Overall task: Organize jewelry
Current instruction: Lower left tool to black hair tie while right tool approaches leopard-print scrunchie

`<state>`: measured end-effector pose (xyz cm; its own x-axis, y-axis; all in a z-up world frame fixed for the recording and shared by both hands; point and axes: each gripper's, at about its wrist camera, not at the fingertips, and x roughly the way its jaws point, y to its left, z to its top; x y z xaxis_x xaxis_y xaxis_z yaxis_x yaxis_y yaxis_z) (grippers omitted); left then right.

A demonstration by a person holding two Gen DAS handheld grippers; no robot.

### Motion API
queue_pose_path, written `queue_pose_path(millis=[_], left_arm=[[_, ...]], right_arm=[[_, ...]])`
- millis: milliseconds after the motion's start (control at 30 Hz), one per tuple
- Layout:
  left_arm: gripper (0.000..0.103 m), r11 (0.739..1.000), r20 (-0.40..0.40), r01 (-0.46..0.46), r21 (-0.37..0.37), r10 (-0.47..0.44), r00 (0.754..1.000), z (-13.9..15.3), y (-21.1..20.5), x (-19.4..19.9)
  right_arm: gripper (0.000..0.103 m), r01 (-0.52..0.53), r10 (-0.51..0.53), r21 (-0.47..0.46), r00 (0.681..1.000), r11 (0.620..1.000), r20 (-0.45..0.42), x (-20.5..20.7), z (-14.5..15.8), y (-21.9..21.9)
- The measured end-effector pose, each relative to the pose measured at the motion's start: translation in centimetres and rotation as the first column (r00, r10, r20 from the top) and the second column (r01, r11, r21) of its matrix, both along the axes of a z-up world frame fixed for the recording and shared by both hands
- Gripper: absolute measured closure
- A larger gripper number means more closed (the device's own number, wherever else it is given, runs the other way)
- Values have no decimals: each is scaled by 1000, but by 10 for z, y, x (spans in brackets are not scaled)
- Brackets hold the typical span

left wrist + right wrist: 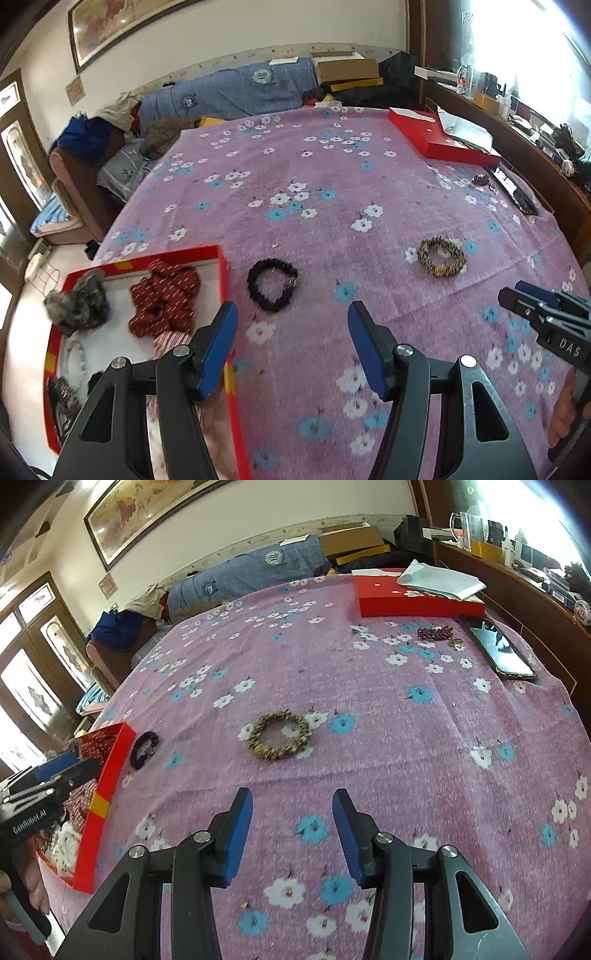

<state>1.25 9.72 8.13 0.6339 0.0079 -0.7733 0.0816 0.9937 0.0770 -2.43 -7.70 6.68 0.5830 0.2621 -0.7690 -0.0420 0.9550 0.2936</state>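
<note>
Left tongs [291,317] toward flat blk scrunchie [272,284]

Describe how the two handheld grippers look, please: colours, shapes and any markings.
Both grippers are black, with angular linkage arms, silver round pivot bolts and flat blue pads inside the fingers. The left gripper carries white lettering "GenRobot.AI" on its side, seen in the right wrist view. The right gripper shows white letters "DAS".

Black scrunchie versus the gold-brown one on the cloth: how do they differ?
The black scrunchie is plain dark; the gold scrunchie is gold-brown striped. Black lies close beside the red box; gold lies out mid-cloth, well away from it. Both lie flat on the cloth, ungripped.
</note>
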Motion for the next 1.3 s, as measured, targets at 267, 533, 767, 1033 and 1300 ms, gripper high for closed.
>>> queue_pose_path(millis=[267,533,767,1033,1300], left_arm=[[43,997,-36,-19,-81,16,999,1,10,56],[43,997,-149,-11,-78,-1,989,-42,-1,84],[43,992,-210,-15,-126,-12,978,-66,-2,94],[43,954,-242,68,-291,-142,960,-66,-16,87],[43,925,-148,166,-343,-227,962,-32,-18,65]], right_arm=[[54,52,-50,61,998,997,-41,22,-18,-17],[54,58,-53,87,997,995,-57,26,-28,-20],[54,56,-51,98,997,994,-58,27,-30,-21],[54,58,-51,109,997,992,-64,29,-33,-20],[54,57,-50,109,997,992,-63,30,-29,-22]])
